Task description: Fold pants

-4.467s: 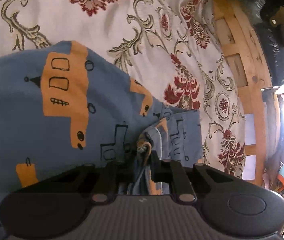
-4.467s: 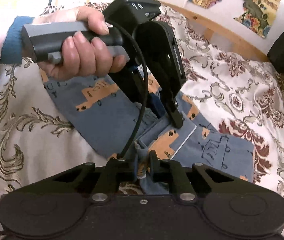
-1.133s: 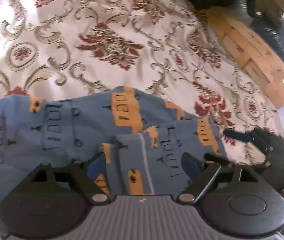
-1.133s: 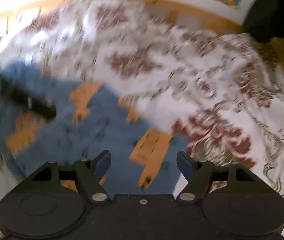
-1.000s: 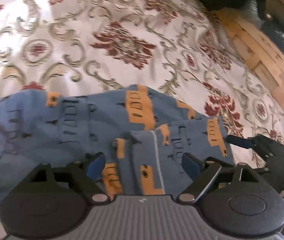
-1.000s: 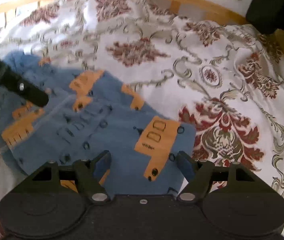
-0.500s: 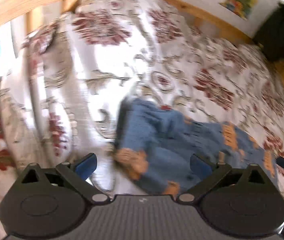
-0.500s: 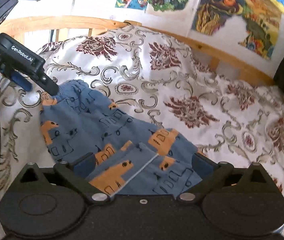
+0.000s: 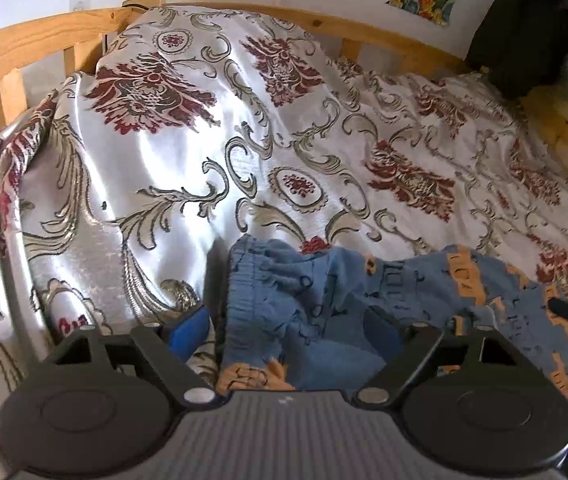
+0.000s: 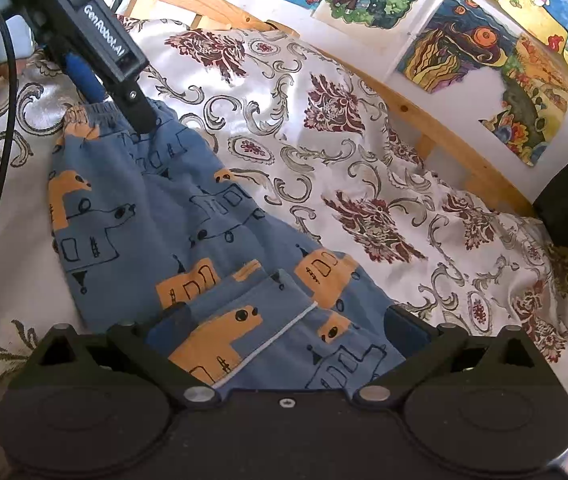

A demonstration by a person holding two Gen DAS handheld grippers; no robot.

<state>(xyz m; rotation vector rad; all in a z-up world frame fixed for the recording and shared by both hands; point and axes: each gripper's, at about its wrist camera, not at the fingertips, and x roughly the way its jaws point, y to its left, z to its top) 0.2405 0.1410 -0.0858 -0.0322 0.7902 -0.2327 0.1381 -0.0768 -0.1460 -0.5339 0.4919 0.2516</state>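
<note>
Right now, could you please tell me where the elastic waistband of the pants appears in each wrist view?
Left wrist view: the waistband is low and centre-left, just ahead of the open left gripper.
Right wrist view: the waistband is upper left, at the far end of the pants, under the left gripper.
Shared landmark: the wooden bed rail behind the bedspread.

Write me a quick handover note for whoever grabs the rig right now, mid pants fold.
Left tongs: open, at the waistband end, holding nothing.
Right tongs: open, over the folded-up leg end, holding nothing.
Pants: lying lengthwise on the patterned bedspread, legs stacked; the cuff end is turned back over the legs.
Done: the lengthwise fold and a first short fold at the cuffs.
Left: probably grip the elastic waistband and bring it over toward the cuffs, then flatten.
</note>
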